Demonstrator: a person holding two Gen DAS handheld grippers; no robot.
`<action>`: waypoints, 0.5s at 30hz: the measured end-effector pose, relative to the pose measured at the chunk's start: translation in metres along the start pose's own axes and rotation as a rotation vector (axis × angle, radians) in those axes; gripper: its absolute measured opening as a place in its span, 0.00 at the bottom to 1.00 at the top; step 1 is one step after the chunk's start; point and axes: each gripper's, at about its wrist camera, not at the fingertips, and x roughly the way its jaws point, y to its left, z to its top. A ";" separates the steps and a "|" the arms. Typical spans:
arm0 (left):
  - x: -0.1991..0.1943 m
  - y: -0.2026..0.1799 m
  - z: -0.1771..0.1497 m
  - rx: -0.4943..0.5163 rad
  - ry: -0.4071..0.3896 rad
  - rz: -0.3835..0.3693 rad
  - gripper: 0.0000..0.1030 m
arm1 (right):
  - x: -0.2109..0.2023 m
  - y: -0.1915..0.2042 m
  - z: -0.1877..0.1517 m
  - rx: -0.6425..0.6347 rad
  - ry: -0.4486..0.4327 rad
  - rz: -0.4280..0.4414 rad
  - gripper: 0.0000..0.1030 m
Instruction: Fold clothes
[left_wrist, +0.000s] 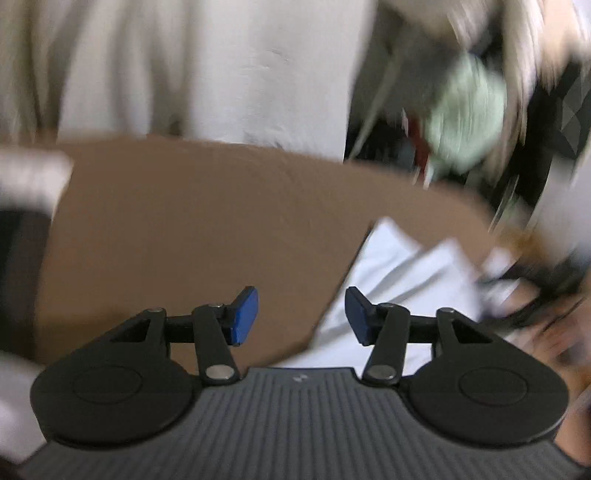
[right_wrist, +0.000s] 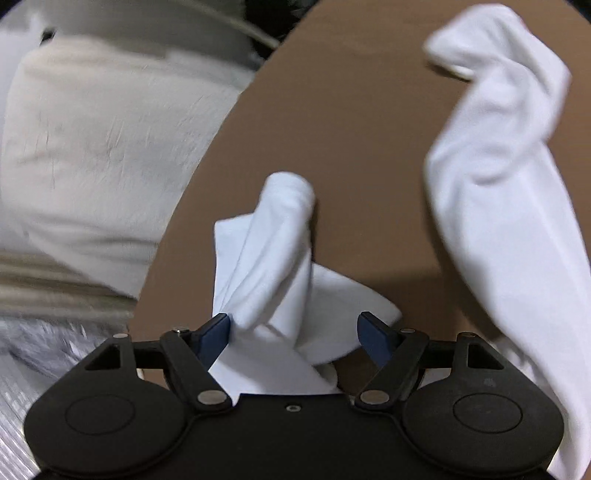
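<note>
A white garment lies on a brown table. In the right wrist view a bunched fold of it (right_wrist: 273, 258) rises between the fingers of my right gripper (right_wrist: 295, 338), which is open, the left pad touching the cloth. A long white sleeve (right_wrist: 502, 192) runs up the right side. In the left wrist view my left gripper (left_wrist: 301, 317) is open and empty above the table (left_wrist: 184, 229), with a white part of the garment (left_wrist: 399, 273) just right of its right finger. That view is blurred.
A cream cloth or cushion (right_wrist: 103, 147) lies beyond the table's left edge in the right wrist view, and pale fabric (left_wrist: 221, 66) hangs behind the table in the left wrist view. A blurred green round thing (left_wrist: 465, 118) and dark clutter sit at the upper right.
</note>
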 end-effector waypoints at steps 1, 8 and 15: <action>0.019 -0.011 0.007 0.056 0.003 0.014 0.48 | -0.002 -0.009 -0.004 0.061 -0.007 0.015 0.78; 0.163 -0.056 0.046 0.224 0.210 -0.046 0.48 | 0.025 -0.018 -0.008 0.103 -0.070 0.017 0.69; 0.232 -0.078 0.051 0.177 0.273 -0.065 0.61 | 0.066 0.009 0.020 -0.087 0.015 -0.004 0.10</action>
